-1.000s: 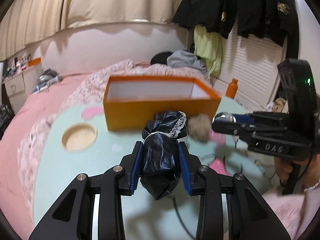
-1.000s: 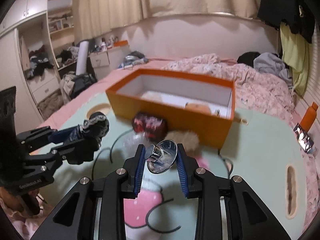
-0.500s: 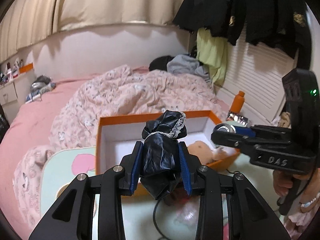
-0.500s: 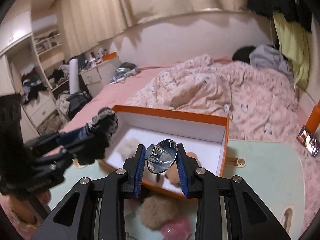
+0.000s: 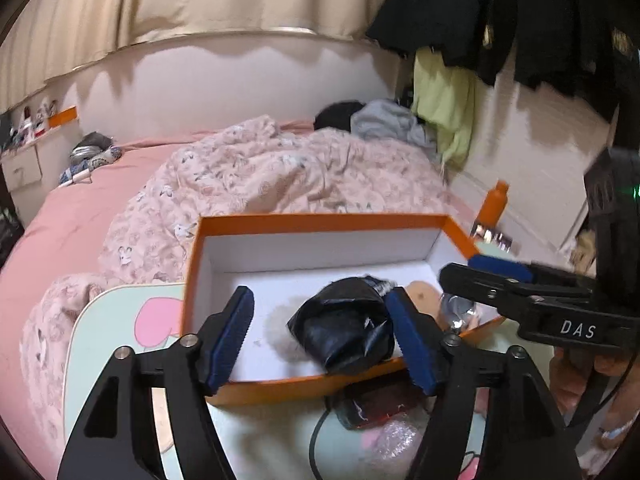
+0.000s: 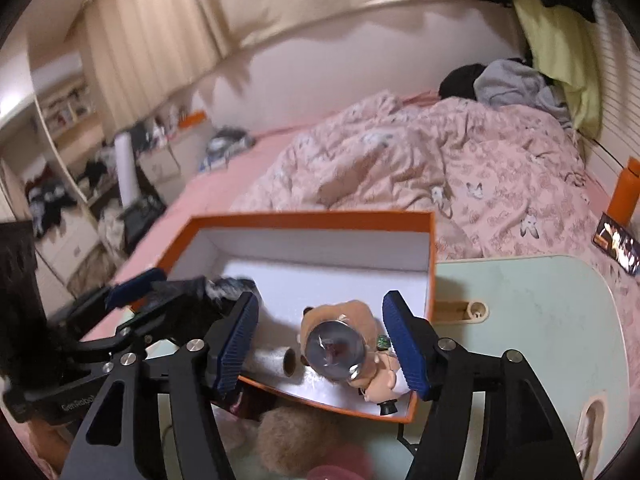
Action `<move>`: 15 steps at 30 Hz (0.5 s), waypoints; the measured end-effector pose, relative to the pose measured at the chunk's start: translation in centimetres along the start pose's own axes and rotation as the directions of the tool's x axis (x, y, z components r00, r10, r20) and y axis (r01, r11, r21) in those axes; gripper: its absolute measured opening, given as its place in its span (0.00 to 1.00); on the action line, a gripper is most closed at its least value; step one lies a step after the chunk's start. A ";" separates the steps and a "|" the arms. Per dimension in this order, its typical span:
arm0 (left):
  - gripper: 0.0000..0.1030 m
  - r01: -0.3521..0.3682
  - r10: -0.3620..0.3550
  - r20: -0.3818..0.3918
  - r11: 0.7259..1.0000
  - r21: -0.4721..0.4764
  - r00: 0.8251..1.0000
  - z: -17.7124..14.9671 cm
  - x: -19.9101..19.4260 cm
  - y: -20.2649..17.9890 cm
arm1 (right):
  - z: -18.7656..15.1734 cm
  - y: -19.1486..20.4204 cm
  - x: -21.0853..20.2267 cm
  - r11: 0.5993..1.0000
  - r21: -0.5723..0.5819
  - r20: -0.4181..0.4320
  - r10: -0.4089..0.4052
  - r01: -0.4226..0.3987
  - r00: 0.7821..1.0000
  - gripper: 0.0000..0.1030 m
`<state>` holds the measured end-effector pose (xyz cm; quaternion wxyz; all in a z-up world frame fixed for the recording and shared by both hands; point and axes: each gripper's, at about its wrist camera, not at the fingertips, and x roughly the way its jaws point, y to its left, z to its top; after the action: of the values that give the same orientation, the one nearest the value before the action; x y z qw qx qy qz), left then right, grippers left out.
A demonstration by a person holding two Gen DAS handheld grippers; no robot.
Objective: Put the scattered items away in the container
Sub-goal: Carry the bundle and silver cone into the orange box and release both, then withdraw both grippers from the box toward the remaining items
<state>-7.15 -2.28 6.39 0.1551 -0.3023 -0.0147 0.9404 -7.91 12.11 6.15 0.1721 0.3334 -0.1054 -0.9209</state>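
An orange box (image 5: 320,222) with a white inside stands on the pale green table; it also shows in the right wrist view (image 6: 304,218). My left gripper (image 5: 324,336) is open over the box's near side. The black lace-trimmed bag (image 5: 344,330) sits loose between its fingers, over the box floor. My right gripper (image 6: 320,338) is open over the box's right end. The shiny metal cup (image 6: 335,350) lies below it, on a small doll (image 6: 372,372) inside the box. The right gripper's fingers (image 5: 500,270) cross the left wrist view.
A dark red pouch (image 5: 380,404) and a clear crinkly item (image 5: 394,438) lie on the table in front of the box. A tan furry ball (image 6: 296,436) lies by the box's near wall. A black cable (image 5: 316,440) runs there. The bed lies behind.
Both grippers moved forward over the box and opened. The black bag left the left fingers' grip and the metal cup dropped onto the doll.
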 end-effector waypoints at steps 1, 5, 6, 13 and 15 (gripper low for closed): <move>0.68 0.009 -0.009 0.006 1.000 -0.020 1.000 -0.1 -0.5 0.3 | -0.1 -0.1 -0.5 1.000 0.003 0.010 -0.003 0.003 1.000 0.63; 0.68 -0.005 0.006 0.029 0.999 -0.036 1.000 -0.5 -2.2 1.0 | -1.0 0.2 -2.3 0.999 -0.033 0.031 -0.037 0.038 0.999 0.63; 0.68 -0.013 0.014 0.034 0.999 -0.034 0.999 -0.8 -2.7 1.1 | -1.4 0.4 -2.9 0.998 -0.047 0.033 -0.042 0.043 0.999 0.63; 0.68 -0.035 0.035 -0.004 0.998 -0.052 0.999 -4.5 -4.6 1.7 | -6.8 1.8 -5.3 0.983 -0.161 -0.011 -0.091 0.088 0.996 0.63; 0.68 -0.028 0.026 -0.028 0.998 -0.054 0.999 -5.4 -4.6 1.6 | -8.1 2.0 -5.0 0.975 -0.189 -0.033 -0.125 0.117 0.992 0.63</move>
<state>-0.96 -5.56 4.37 0.1342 -0.3195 -0.0343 0.9374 1.47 11.59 3.56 0.1485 0.3423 0.0059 -0.9278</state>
